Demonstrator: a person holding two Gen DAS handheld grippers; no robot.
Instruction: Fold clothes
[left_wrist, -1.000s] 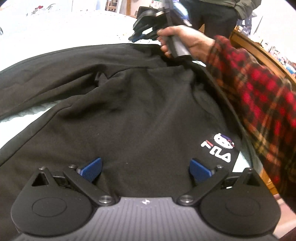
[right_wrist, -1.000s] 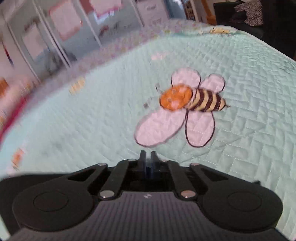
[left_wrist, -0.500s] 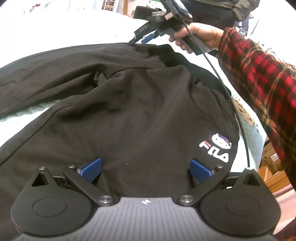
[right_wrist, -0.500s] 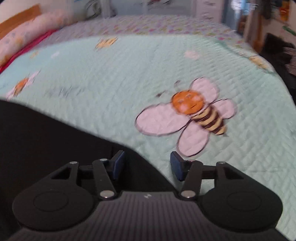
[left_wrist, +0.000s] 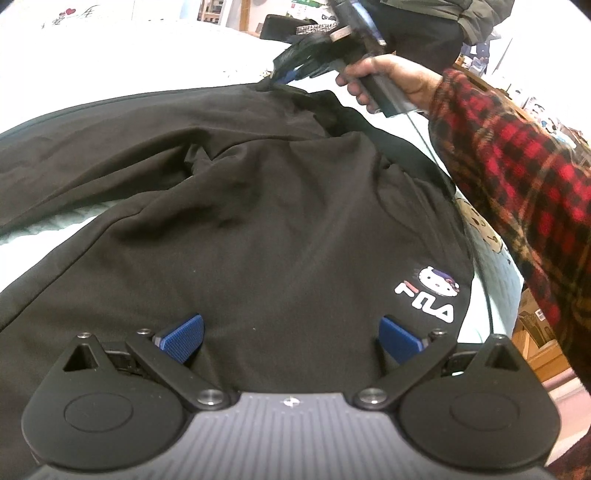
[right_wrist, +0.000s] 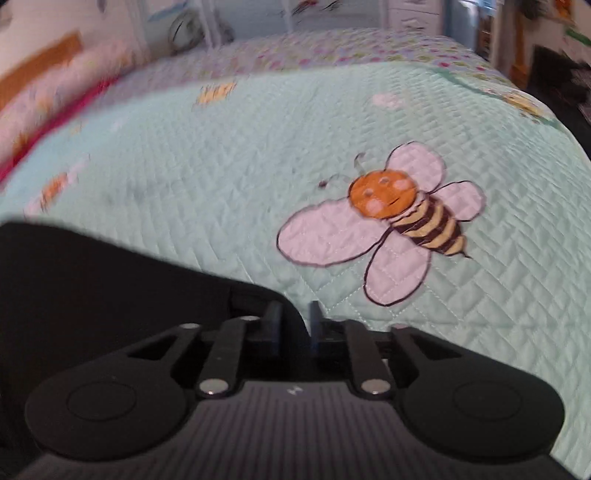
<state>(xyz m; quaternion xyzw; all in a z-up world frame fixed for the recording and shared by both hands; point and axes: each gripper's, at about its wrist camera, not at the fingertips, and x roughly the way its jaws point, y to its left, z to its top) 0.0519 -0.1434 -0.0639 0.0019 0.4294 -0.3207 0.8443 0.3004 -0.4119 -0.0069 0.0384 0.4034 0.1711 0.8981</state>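
Left wrist view: black cotton sweatshirt (left_wrist: 258, 221) spread flat across the bed, chest side up, with a white FILA logo and cartoon cat face (left_wrist: 428, 291) printed near its right edge. One long sleeve (left_wrist: 110, 144) stretched away to the left, a strip of pale quilt showing between sleeve and body. Left gripper (left_wrist: 291, 334) low over the lower part of the sweatshirt, blue ribbed pads (left_wrist: 183, 338) far apart, jaws wide open, nothing pinched between them, black fabric lying beneath. At the far top edge of the garment, right gripper (left_wrist: 284, 75) reaching down to the collar area, carried by a hand (left_wrist: 388, 79) in a red-and-black plaid flannel sleeve (left_wrist: 517, 192); tips at the fabric edge, contact too small to judge from here. Thin cable (left_wrist: 436, 166) trailing down from the handle. Dark-clothed figure (left_wrist: 424, 26) standing behind, only the torso in frame. Right wrist view: mint-green quilted bedspread (right_wrist: 221, 166) filling most of the frame, with an appliquéd bee (right_wrist: 388, 221), orange head, striped body and pale wings, to the right of centre. Smaller bee patches further off, blurred. Rounded edge of the black sweatshirt (right_wrist: 110, 280) entering from the lower left and running in between the fingers (right_wrist: 273, 325). Jaws narrow and closing, a small gap left, fabric edge between them; pads not seen pressing on it.
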